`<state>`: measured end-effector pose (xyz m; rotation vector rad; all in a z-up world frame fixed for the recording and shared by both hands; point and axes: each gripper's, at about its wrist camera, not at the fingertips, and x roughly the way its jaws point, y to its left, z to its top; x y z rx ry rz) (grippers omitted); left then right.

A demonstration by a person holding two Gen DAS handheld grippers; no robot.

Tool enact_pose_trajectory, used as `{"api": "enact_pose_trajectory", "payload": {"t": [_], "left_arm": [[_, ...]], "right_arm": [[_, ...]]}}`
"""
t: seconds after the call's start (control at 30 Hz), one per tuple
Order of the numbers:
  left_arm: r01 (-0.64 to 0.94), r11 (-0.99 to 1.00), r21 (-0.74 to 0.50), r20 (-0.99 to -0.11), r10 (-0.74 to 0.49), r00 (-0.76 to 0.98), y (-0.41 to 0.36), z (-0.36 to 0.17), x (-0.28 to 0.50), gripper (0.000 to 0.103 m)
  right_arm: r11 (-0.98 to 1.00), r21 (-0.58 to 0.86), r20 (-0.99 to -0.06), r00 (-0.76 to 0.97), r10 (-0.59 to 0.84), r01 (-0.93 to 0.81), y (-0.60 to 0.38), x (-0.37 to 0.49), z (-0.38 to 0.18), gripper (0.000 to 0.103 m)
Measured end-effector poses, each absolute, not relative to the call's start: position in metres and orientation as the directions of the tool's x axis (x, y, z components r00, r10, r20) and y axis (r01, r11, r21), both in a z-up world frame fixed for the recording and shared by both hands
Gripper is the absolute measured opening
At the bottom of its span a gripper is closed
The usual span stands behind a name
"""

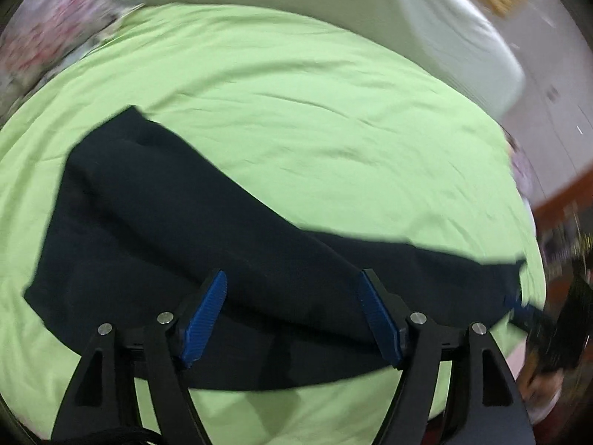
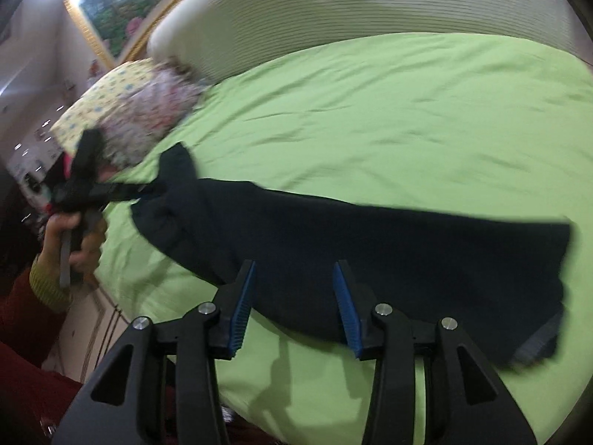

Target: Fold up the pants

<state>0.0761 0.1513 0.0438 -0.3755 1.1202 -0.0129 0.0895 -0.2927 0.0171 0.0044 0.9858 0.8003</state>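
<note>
Nearest, the left claw (image 1: 292, 315) and the right claw (image 2: 292, 304) each hover with blue pads (image 1: 205, 319) spread apart and nothing between them, just above dark navy pants (image 1: 178, 230) that lie stretched in a long band across a bed with a light green sheet (image 1: 296, 111). At the left edge of the right wrist view, a hand (image 2: 79, 237) in a red sleeve grips the other tool's handle by the pants' far end. Beyond lie flowered pillows (image 2: 141, 118), a pale headboard (image 2: 333, 7) and a framed picture (image 2: 111, 7).

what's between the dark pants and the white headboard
Only bare green sheet lies between the pants and the headboard, shown in the right wrist view.
</note>
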Motion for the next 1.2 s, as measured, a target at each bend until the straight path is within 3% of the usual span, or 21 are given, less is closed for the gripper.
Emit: {"api": "enact_pose_trajectory", "payload": {"t": [0.27, 0.47, 0.57, 0.63, 0.67, 0.7, 0.73, 0.77, 0.87, 1.0, 1.2], "left_arm": [[-0.333, 0.935, -0.123, -0.974, -0.049, 0.222, 0.181, 0.031, 0.166, 0.077], [-0.309, 0.948, 0.076, -0.997, 0.074, -0.020, 0.178, -0.020, 0.204, 0.077], [-0.227, 0.962, 0.152, -0.988, 0.148, -0.032, 0.164, -0.034, 0.206, 0.076], [-0.179, 0.970, 0.167, -0.985, 0.173, 0.022, 0.154, -0.034, 0.200, 0.064], [-0.157, 0.975, 0.160, -0.984, 0.169, 0.050, 0.148, -0.032, 0.194, 0.050], [-0.147, 0.976, 0.159, -0.983, 0.170, 0.066, 0.146, -0.030, 0.190, 0.031], [-0.153, 0.975, 0.160, -0.982, 0.174, 0.080, 0.146, -0.027, 0.185, 0.021], [-0.171, 0.975, 0.143, -0.982, 0.162, 0.100, 0.149, -0.022, 0.179, 0.013], [-0.225, 0.973, 0.042, -0.976, 0.088, 0.197, 0.163, -0.004, 0.155, 0.005], [-0.264, 0.951, -0.163, -0.901, -0.034, 0.432, 0.178, 0.035, 0.100, 0.004], [-0.322, 0.861, -0.394, -0.739, -0.088, 0.668, 0.207, 0.058, 0.014, 0.004]], "right_arm": [[0.589, 0.387, -0.747, 0.133, 0.651, -0.709, -0.193, 0.098, -0.004, 0.044], [0.527, 0.375, -0.786, 0.039, 0.616, -0.763, -0.149, 0.106, -0.028, 0.044], [0.512, 0.382, -0.804, -0.004, 0.595, -0.769, -0.141, 0.109, -0.039, 0.044], [0.500, 0.378, -0.807, -0.013, 0.590, -0.779, -0.139, 0.108, -0.043, 0.044], [0.500, 0.369, -0.812, -0.010, 0.584, -0.783, -0.137, 0.107, -0.044, 0.044], [0.502, 0.357, -0.816, -0.001, 0.578, -0.787, -0.134, 0.107, -0.045, 0.037], [0.504, 0.349, -0.818, 0.006, 0.576, -0.790, -0.134, 0.106, -0.046, 0.020], [0.506, 0.344, -0.819, 0.010, 0.573, -0.791, -0.132, 0.109, -0.049, 0.010], [0.515, 0.316, -0.806, 0.061, 0.589, -0.797, -0.134, 0.108, -0.041, 0.007], [0.520, 0.297, -0.779, 0.112, 0.617, -0.801, -0.143, 0.107, -0.022, 0.007], [0.503, 0.215, -0.771, 0.171, 0.614, -0.837, -0.145, 0.092, -0.002, 0.007]]}}
